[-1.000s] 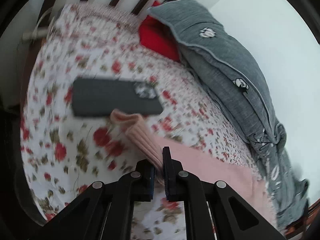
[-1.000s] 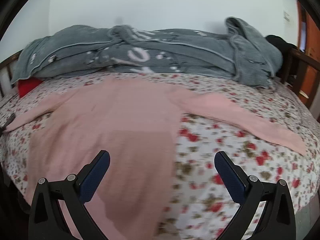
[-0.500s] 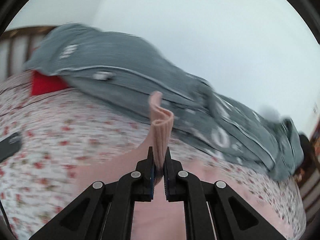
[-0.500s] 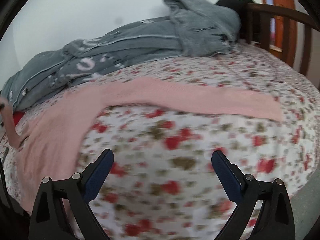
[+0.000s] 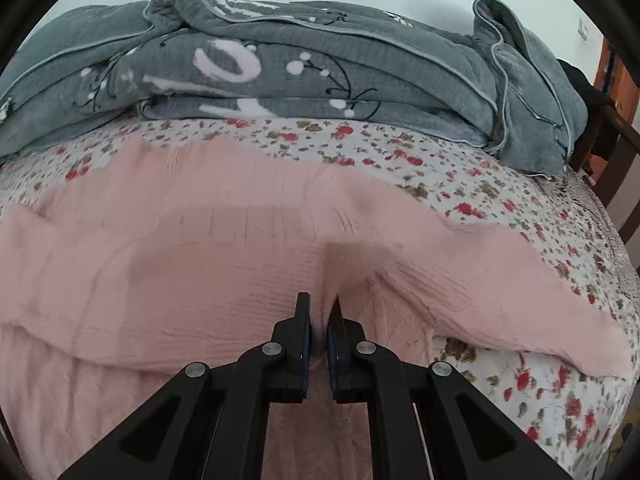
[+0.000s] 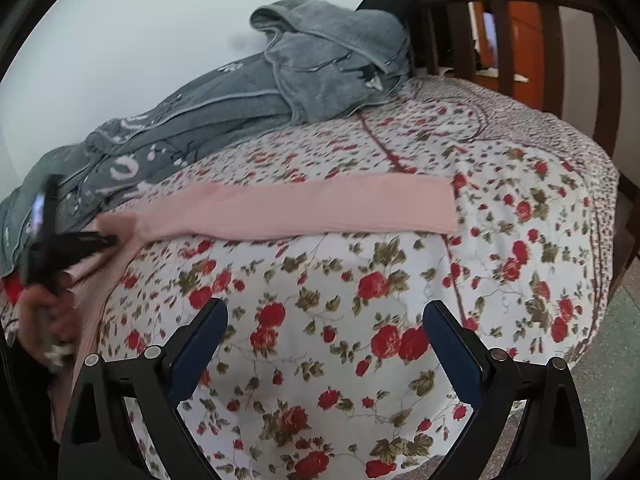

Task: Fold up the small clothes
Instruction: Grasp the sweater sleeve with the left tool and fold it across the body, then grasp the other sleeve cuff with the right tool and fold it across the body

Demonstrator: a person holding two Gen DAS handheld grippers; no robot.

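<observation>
On floral quilt [image 6: 360, 320]: ribbed pink sweater [image 5: 200, 264] (sleeve pinched, left tongs [image 5: 319, 312]).

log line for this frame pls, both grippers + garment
left gripper: shut on sleeve, over pink top | right gripper: open, empty, above floral bedspread | other sleeve: flat, unfolded

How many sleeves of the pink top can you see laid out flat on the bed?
1: the sleeve stretched across the floral bedspread. The other is pinched in the left hand-held gripper.
</observation>
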